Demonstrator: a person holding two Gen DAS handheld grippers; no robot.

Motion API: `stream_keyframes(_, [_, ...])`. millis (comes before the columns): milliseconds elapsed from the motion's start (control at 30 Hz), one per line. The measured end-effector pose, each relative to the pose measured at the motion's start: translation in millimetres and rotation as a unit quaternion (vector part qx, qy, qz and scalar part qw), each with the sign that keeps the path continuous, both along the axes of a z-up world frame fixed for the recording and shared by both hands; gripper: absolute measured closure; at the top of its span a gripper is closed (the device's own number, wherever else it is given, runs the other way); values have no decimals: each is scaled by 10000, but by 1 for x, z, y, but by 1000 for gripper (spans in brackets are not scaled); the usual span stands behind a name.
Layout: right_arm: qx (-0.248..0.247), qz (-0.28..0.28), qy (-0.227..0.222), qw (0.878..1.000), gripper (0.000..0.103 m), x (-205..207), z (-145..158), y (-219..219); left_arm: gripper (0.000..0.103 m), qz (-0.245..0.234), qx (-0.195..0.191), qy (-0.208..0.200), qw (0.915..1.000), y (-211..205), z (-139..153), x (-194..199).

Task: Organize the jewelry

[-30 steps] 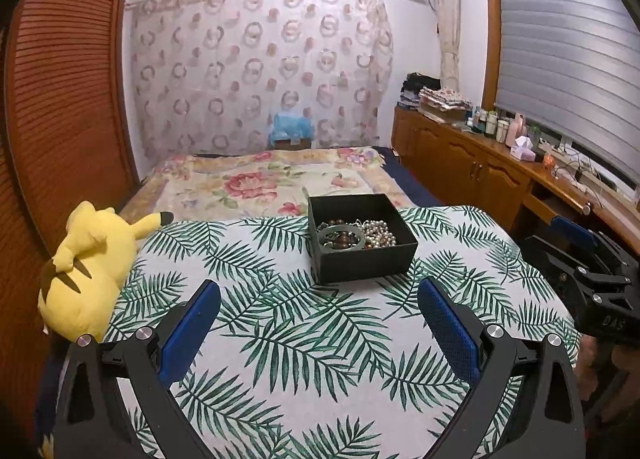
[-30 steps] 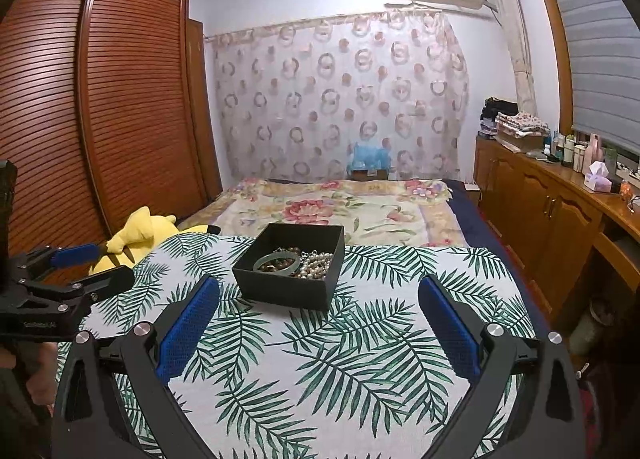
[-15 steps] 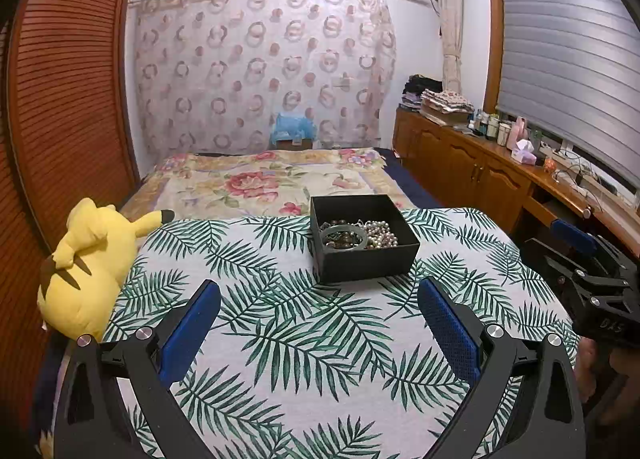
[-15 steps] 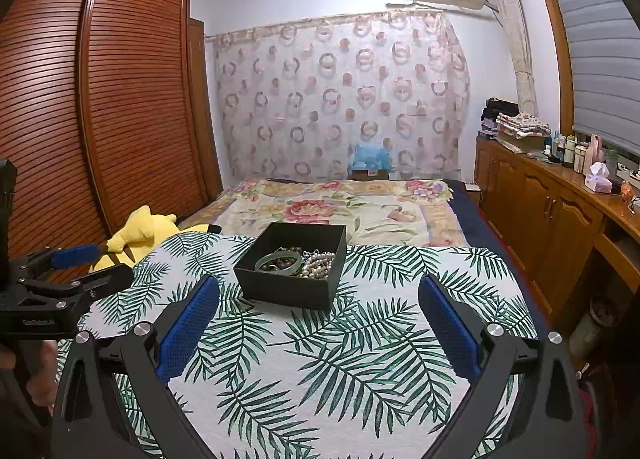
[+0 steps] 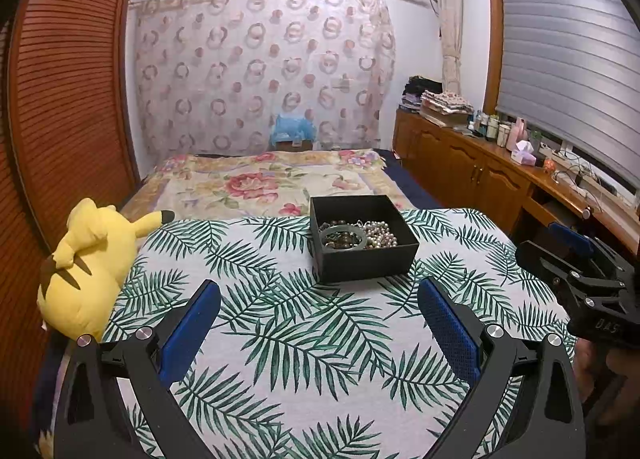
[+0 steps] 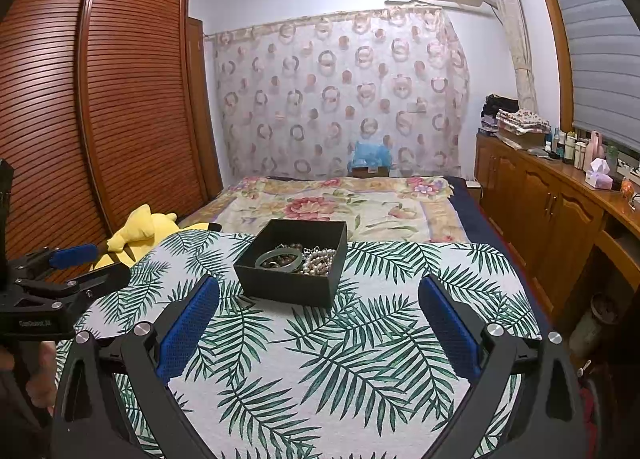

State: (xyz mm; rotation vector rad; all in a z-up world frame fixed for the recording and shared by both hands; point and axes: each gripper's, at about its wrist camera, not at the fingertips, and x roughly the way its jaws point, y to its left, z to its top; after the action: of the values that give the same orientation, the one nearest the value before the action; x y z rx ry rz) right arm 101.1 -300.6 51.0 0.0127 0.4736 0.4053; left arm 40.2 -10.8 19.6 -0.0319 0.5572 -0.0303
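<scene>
A black open box stands on the leaf-print cloth. Inside lie a grey-green bangle, dark beads and a pearl strand. My left gripper is open, held well short of the box, nothing between its blue pads. My right gripper is open too, also short of the box and empty. Each gripper shows in the other's view: the right one at the right edge, the left one at the left edge.
A yellow plush toy lies at the cloth's left edge. Beyond the cloth is a floral bedspread. Wooden cabinets with bottles line the right wall, and a slatted wardrobe stands on the left.
Both views have tilted slightly, so the box sits a little higher and nearer the centre. Both grippers stay open and empty.
</scene>
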Motion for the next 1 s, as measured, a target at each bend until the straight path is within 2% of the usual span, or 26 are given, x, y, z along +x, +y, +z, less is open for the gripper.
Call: stream_keyframes(1000, [15, -17, 34, 10000, 3, 2, -11, 3, 8, 1, -11, -23, 10000, 1, -1, -1])
